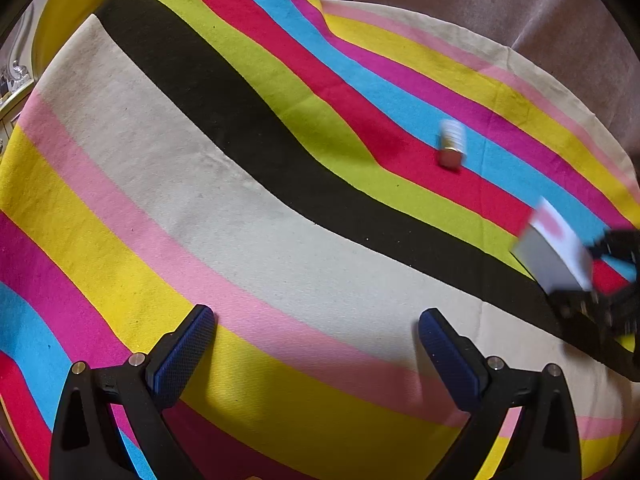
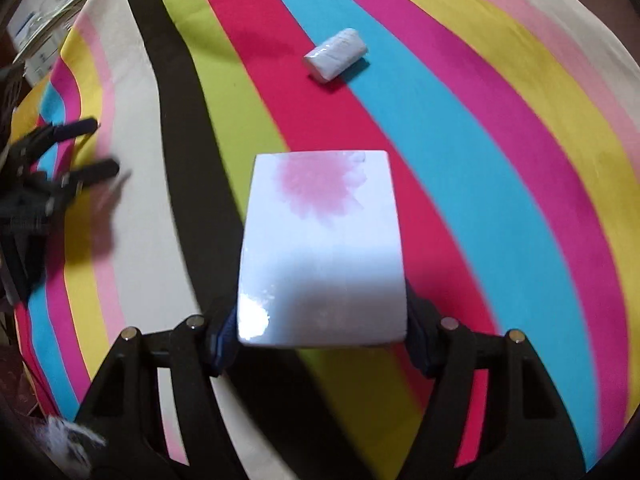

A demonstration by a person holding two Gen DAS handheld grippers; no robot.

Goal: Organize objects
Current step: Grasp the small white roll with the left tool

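My right gripper (image 2: 322, 340) is shut on a white box with a pink flower print (image 2: 322, 248) and holds it above the striped cloth; the box hides the fingertips. The same box (image 1: 554, 250) shows blurred at the right edge of the left wrist view, with the right gripper (image 1: 600, 280) behind it. A small white wrapped packet (image 2: 335, 54) lies on the red and blue stripes beyond the box; it also shows in the left wrist view (image 1: 452, 144). My left gripper (image 1: 316, 344) is open and empty over the pink and yellow stripes; it shows blurred in the right wrist view (image 2: 92, 148).
A round table under a bright striped cloth (image 1: 240, 200) fills both views. A yellow seat (image 1: 80, 8) stands behind its far left edge and a pinkish curtain (image 1: 480, 0) hangs behind it. Clutter (image 2: 44, 28) sits off the table's far left.
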